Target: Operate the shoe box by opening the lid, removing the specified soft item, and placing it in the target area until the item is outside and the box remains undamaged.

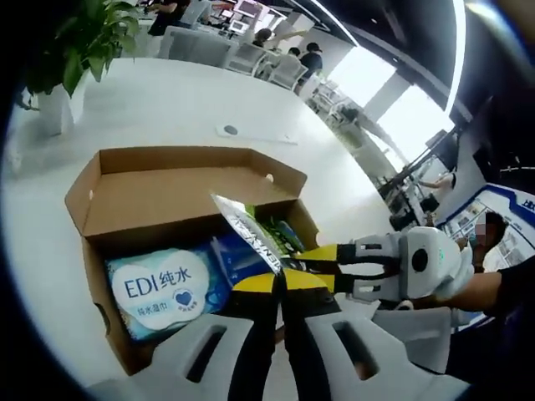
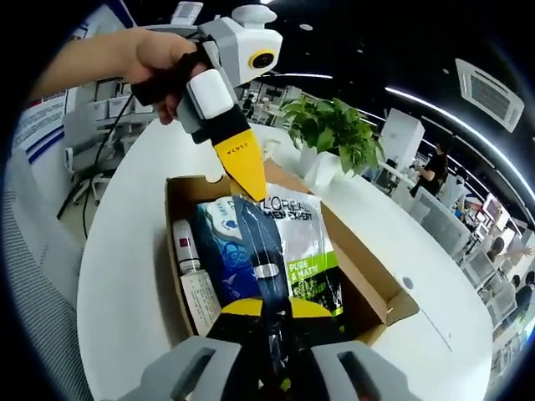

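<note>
An open cardboard shoe box (image 1: 167, 159) (image 2: 368, 284) lies on the white table with its lid folded back. A silver and green L'Oreal packet (image 1: 251, 230) (image 2: 305, 251) tilts up out of it. At its near end in the left gripper view, my left gripper (image 1: 280, 276) looks shut on it; in the right gripper view that gripper (image 2: 249, 188) meets the packet's top corner. My right gripper (image 2: 272, 307) is shut on the packet's lower edge and enters the left gripper view from the right (image 1: 288, 267). A blue EDI wipes pack (image 1: 163, 288) (image 2: 221, 242) lies in the box.
A small white bottle with a red label (image 2: 184, 246) lies along the box's left wall. A potted plant (image 1: 84, 42) (image 2: 334, 129) stands on the round white table (image 1: 167, 92) beyond the box. A hand (image 2: 159, 58) holds the left gripper. Chairs and people are in the background.
</note>
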